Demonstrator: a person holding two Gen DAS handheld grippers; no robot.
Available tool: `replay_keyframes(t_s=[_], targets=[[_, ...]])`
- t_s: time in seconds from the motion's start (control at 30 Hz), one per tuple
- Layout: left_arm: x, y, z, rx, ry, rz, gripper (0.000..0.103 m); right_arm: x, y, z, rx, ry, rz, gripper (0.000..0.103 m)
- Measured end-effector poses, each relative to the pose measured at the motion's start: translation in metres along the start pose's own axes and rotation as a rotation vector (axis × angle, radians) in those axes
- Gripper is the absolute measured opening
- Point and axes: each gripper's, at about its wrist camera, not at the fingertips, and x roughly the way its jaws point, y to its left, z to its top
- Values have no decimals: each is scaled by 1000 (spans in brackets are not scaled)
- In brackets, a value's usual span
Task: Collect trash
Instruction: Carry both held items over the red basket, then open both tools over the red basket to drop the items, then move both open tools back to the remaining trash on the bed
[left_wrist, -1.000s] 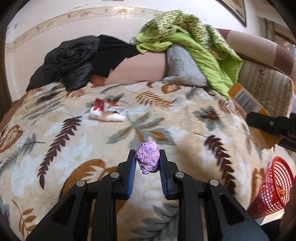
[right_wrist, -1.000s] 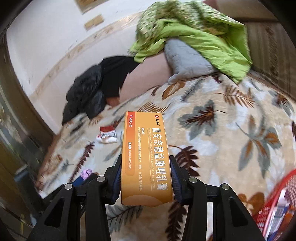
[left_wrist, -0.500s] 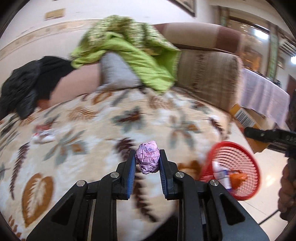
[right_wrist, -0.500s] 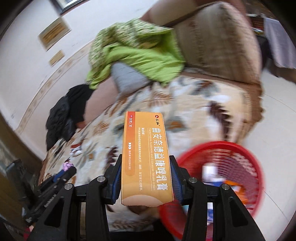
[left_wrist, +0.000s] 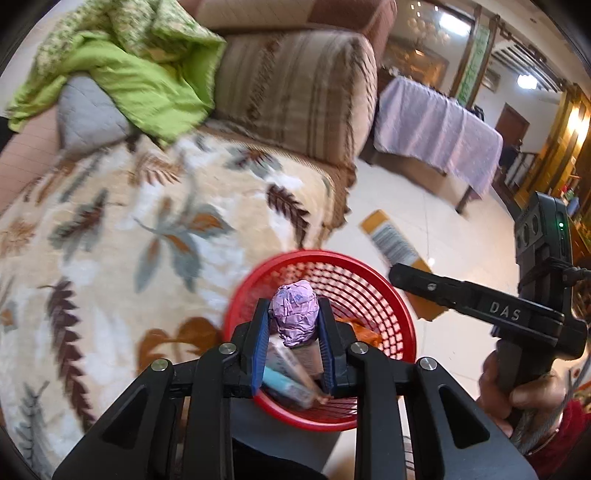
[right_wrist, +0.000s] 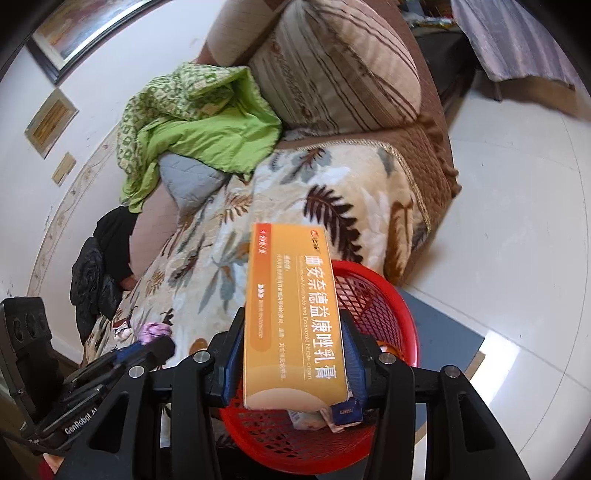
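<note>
My left gripper is shut on a crumpled purple paper ball and holds it over the red mesh basket, which holds several pieces of trash. My right gripper is shut on a long orange medicine box and holds it over the same basket. The box and the right gripper also show at the right of the left wrist view. The purple ball and the left gripper show at the lower left of the right wrist view. A red and white wrapper lies on the sofa.
The basket stands on a dark stool on the white tiled floor beside the sofa, which has a leaf-patterned blanket. A green quilt, a grey cushion and black clothes lie at the back. A table with a lilac cloth stands beyond.
Both grippers have swung right from over the sofa to above the red basket, still holding the purple ball and the orange box.
</note>
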Motion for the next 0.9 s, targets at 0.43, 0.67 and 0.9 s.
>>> replay_keyframes(t_s=[0.43,0.67,0.9], targets=[[-15,0,-6,-15,-34,23,50,-10,5,-6,-50,-25,-85,68],[-66,14,-35,-13,-145,239,69,-28,46,-29,-175,-74,-217,81],[-124,44,-66,-47,-234,449,79,-29,94,-68,-306,-48,-231,86]])
